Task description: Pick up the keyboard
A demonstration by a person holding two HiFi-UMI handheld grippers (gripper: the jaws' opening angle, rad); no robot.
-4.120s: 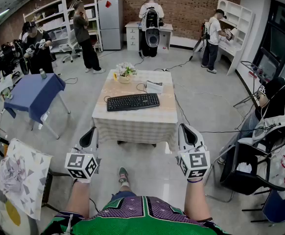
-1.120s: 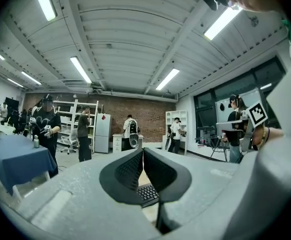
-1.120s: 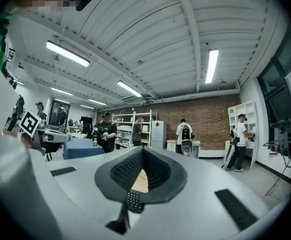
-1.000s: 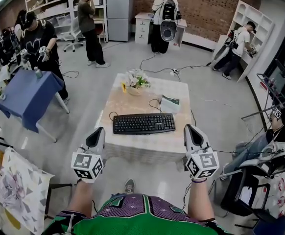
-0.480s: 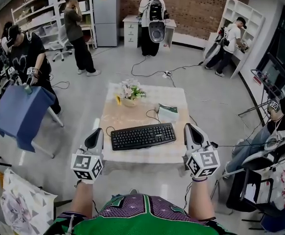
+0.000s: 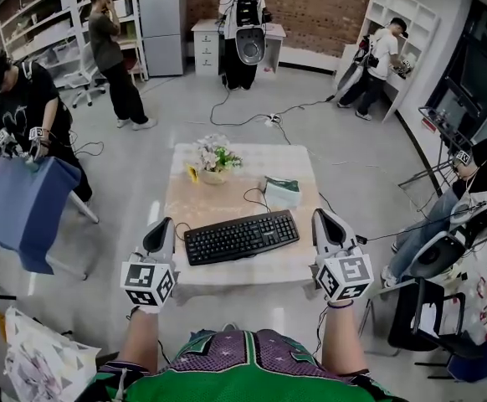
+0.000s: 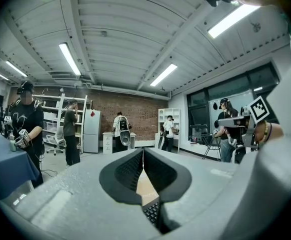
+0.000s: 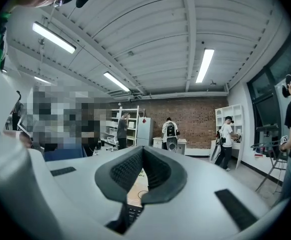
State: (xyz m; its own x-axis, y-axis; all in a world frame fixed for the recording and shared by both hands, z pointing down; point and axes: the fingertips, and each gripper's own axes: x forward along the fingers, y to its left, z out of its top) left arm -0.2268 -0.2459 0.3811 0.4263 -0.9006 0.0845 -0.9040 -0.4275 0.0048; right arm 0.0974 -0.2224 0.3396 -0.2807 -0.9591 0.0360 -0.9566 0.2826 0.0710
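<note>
A black keyboard (image 6: pixel 241 236) lies slightly askew near the front edge of a low square table (image 6: pixel 298 266) with a beige cloth. Its cable curls back toward the table's middle. My left gripper (image 6: pixel 161 227) hovers just off the keyboard's left end, jaws shut and empty. My right gripper (image 6: pixel 322 219) sits by the keyboard's right end, also shut with nothing in it. In the left gripper view the closed left gripper (image 7: pixel 143 154) shows a bit of the keyboard (image 7: pixel 151 212) below it. A sliver of keyboard (image 8: pixel 131 213) shows under the shut right gripper (image 8: pixel 142 152) too.
A flower pot (image 6: pixel 212 163) and a small green-white box (image 6: pixel 281 193) stand on the table's far half. A blue-clothed table (image 6: pixel 22 208) is at left, chairs (image 6: pixel 444 258) at right. Several people stand around the room's back and sides.
I have walked closer: the table and keyboard have slid toward me, and both grippers now flank the keyboard's ends. Both stay shut.
</note>
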